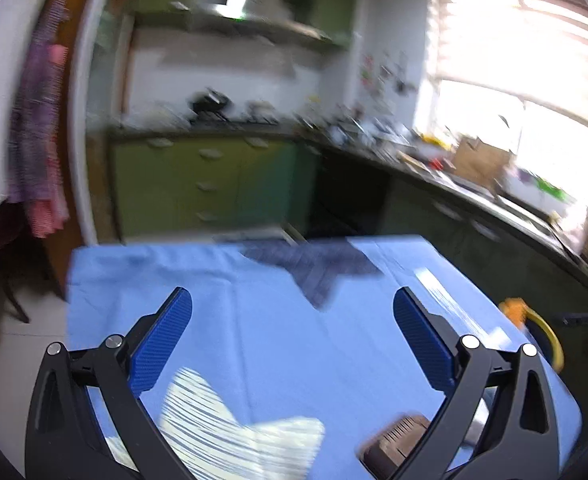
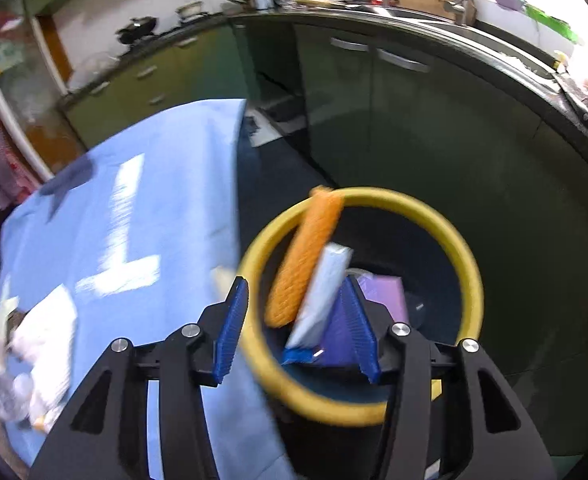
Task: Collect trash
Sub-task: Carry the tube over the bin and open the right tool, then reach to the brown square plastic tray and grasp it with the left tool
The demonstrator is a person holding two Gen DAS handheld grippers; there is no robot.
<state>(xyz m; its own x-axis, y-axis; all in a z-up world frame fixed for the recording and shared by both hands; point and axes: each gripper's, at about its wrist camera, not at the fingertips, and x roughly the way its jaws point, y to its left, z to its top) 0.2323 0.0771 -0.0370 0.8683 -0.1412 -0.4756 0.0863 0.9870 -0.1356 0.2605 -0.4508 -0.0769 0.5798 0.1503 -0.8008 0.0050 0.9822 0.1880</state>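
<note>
My right gripper [image 2: 295, 292] is open above a dark bin with a yellow rim [image 2: 467, 256] beside the table. An orange wrapper [image 2: 307, 256] and a white-and-blue wrapper [image 2: 319, 300] are blurred between the fingers over the bin's mouth; neither pad grips them. Purple packaging [image 2: 389, 294] lies inside the bin. My left gripper [image 1: 292, 312] is open and empty over the blue tablecloth [image 1: 278, 344]. A pale striped wrapper [image 1: 230, 436] and a brown object [image 1: 397, 440] lie below it. The bin's rim [image 1: 553, 344] and the orange wrapper [image 1: 513, 310] show at the table's right edge.
White crumpled trash [image 2: 26, 360] lies at the table's near left corner. A dark patch [image 1: 313, 268] lies at the table's far edge. Green cabinets [image 1: 198, 184] and a cluttered counter with a sink [image 2: 433, 16] surround the table closely.
</note>
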